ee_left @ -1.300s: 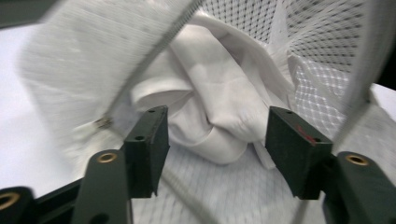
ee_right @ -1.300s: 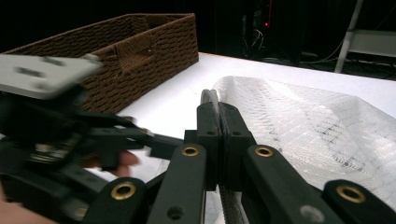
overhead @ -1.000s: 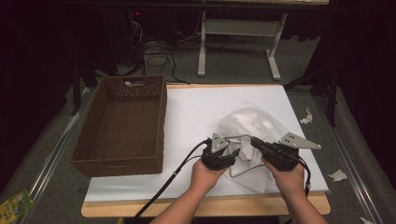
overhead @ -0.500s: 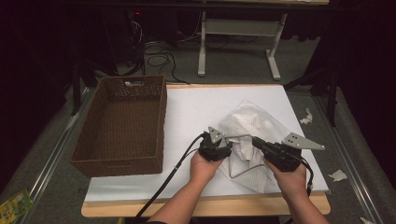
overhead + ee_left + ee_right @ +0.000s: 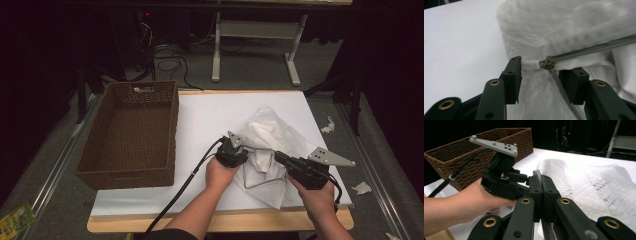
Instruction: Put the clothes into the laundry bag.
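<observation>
Your mesh bag (image 5: 272,145) lies crumpled at the table's (image 5: 200,115) four o'clock: light, limp, snag-prone. Left gripper (image 5: 541,75) fingers are released, straddling the zipper pull (image 5: 547,64). Right gripper (image 5: 541,195) fingers are clenched on the bag's zipper edge. Grasp that stiffer seam rather than loose netting.

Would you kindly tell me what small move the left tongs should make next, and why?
Probably close the left tongs: their jaws stand open on either side of the zipper pull of the white mesh bag, while the right tongs are shut on the bag's mesh.
</observation>
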The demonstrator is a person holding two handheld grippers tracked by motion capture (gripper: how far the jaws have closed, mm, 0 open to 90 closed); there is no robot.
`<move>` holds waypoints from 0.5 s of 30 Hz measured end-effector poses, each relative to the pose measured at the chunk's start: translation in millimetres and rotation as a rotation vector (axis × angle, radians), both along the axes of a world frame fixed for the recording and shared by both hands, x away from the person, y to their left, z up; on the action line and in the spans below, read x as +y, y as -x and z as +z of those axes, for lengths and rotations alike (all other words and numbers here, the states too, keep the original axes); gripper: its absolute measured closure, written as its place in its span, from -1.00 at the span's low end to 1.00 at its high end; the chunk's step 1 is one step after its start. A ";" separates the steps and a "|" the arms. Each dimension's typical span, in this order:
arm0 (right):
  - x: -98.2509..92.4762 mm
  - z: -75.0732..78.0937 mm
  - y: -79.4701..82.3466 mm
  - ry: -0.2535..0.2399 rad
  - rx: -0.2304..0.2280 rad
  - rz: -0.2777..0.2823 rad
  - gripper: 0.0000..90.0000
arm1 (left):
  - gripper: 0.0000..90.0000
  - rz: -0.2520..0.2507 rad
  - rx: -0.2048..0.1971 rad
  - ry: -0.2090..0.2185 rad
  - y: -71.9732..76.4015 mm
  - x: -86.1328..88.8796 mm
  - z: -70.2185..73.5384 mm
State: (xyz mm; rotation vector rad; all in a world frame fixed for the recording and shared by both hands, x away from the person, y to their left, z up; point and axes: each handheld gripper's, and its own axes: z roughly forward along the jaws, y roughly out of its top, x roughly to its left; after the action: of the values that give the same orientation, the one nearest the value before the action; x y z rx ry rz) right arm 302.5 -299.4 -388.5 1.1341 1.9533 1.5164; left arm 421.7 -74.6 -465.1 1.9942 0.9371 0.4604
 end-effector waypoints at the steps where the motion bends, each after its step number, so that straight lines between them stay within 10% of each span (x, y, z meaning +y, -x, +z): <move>1: -1.2 0.4 0.3 -0.001 -0.002 0.003 0.99 | 0.15 0.006 -0.001 -0.005 -1.9 -1.1 -1.9; 6: -0.6 -2.5 -2.7 -0.002 0.007 0.004 0.99 | 0.10 0.014 0.038 -0.042 -5.8 -1.8 -11.8; 15: 5.1 -6.4 -6.8 0.009 0.020 0.019 0.99 | 0.70 -0.059 0.014 -0.030 27.9 32.7 4.3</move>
State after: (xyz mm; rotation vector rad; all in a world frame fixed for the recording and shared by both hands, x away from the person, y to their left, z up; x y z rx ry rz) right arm 309.4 -294.3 -395.0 1.1338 1.9875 1.5103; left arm 393.8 -41.9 -460.8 2.0489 0.8825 0.4306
